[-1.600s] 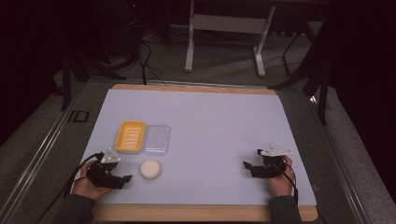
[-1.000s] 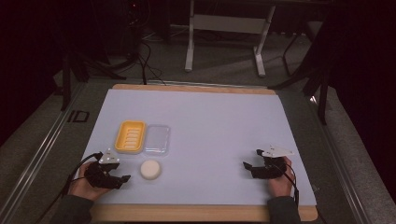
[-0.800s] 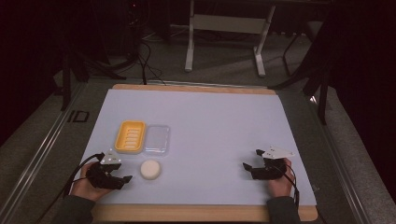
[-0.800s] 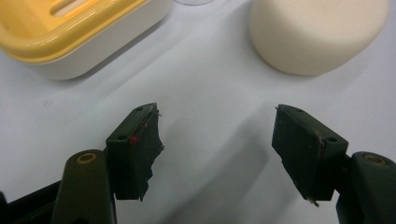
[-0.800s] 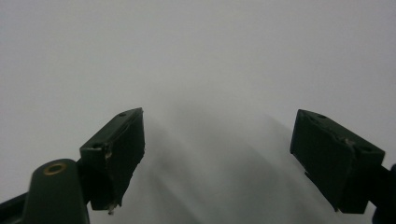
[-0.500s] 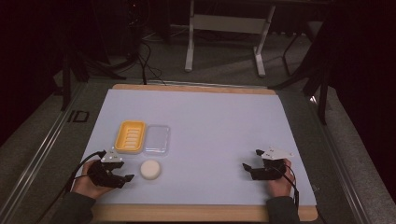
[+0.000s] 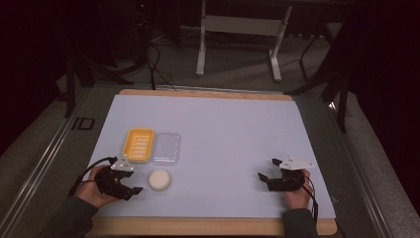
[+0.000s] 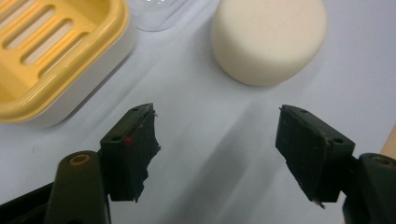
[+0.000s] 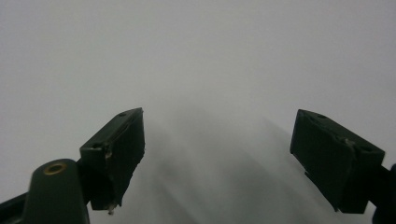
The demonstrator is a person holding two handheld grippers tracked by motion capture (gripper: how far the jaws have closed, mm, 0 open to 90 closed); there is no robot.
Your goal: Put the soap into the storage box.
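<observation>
Table [image 7: 223, 129]: white sheet over a wooden board, bare across the middle and right.
Soap dish [image 7: 138, 144]: yellow, slatted insert, left of centre; seen again at the upper left of the left gripper view [image 8: 51, 51].
Clear lid [image 7: 166, 148]: transparent, touching the dish's right side, lying flat.
Round cake [image 7: 159, 180]: pale, puck-shaped, probably soap; just in front of dish and lid, apart from both; ahead of the jaws and toward the right one in the left gripper view [image 8: 268, 39].
Left gripper [image 7: 130, 184]: near the front left edge, low over the sheet, jaws spread wide, nothing between them [image 8: 215, 149]; round cake just beyond its tips.
Right gripper [image 7: 265, 178]: front right, well apart from every object, jaws spread wide over bare sheet [image 9: 217, 154].
Change since earlier frames: next to none; both grippers drifted slightly nearer the front edge, objects unmoved.
Meaning for task: none stated; layout suggests the cake goes into the dish, then lid on; nothing started.
Likely next: left gripper forward and slightly toward its right jaw to bracket the cake.
Risk: cake looks smooth, may slide under a one-sided touch.
</observation>
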